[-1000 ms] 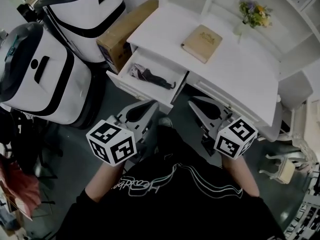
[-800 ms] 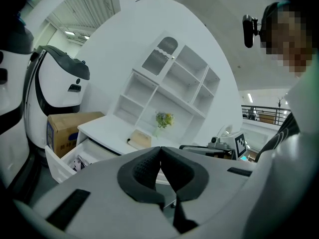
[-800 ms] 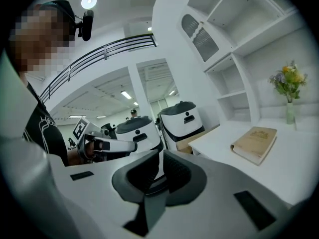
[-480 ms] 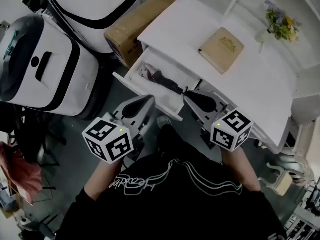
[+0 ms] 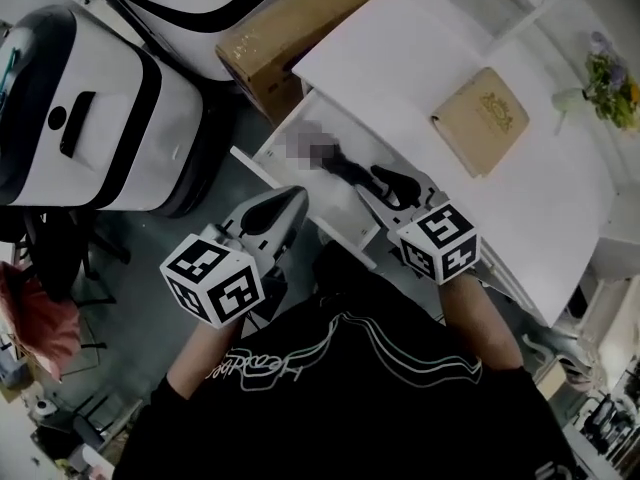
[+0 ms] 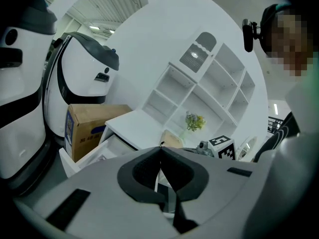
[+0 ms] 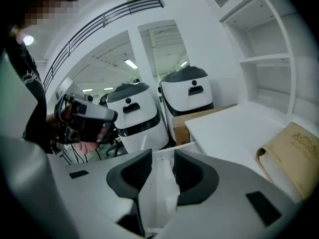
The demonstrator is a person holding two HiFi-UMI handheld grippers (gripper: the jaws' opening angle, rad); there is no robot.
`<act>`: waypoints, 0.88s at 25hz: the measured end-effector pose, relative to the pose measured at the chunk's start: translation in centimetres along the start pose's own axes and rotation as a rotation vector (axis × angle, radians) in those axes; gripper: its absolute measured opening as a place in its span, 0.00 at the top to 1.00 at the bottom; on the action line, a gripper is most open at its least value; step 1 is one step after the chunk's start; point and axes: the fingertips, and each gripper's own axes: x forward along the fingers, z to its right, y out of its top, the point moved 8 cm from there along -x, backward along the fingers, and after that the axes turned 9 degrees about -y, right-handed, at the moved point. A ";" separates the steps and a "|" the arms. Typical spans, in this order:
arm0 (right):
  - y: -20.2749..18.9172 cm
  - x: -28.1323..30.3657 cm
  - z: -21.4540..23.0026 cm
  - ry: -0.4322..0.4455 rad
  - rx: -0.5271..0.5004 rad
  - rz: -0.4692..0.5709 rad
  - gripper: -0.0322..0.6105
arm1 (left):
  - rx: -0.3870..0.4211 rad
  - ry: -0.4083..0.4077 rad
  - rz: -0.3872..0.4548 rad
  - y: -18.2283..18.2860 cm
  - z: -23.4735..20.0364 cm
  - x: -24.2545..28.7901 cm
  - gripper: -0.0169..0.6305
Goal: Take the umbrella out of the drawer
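Head view: person in a black top stands at a white desk (image 5: 400, 58) with its drawer (image 5: 345, 233) pulled out. Umbrella (image 5: 347, 167) lies inside the drawer, dark and folded, running along its length; one end is covered by a mosaic patch, so that part can't be read.

Right gripper (image 5: 380, 174) is over the open drawer, tips just beside the near end of the umbrella – no contact that I can make out. Right gripper view (image 7: 162, 156): jaws are opening, a clear gap between the pads, only the pale drawer inside showing through, nothing gripped.

Left gripper (image 5: 298, 195) hangs in front of the drawer's front panel, outside it. Left gripper view (image 6: 160, 146): jaw tips meet, clenched, nothing between them.

On the desk top – a tan book (image 5: 492, 118) lying flat, and a small bunch of flowers (image 5: 615, 76) near the back. Cardboard box (image 5: 300, 23) stands on the floor beside the desk's left end, and a big white-and-black machine (image 5: 90, 118) beside that.
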 end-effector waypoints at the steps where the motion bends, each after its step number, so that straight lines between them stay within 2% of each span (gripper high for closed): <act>1: -0.3 1.2 0.2 0.001 -0.017 -0.028 0.74 | -0.011 0.007 -0.001 0.1 -0.7 0.2 0.94; 9: -3.4 9.9 1.1 -0.016 -0.207 -0.217 0.65 | -0.078 0.061 0.004 0.6 -5.5 0.8 0.94; 15: -7.1 15.1 2.5 -0.023 -0.244 -0.334 0.61 | -0.142 0.101 -0.019 -0.7 -7.7 0.9 0.94; 22: -10.9 19.8 4.4 -0.014 -0.292 -0.456 0.59 | -0.209 0.161 -0.009 -1.6 -10.0 0.9 0.94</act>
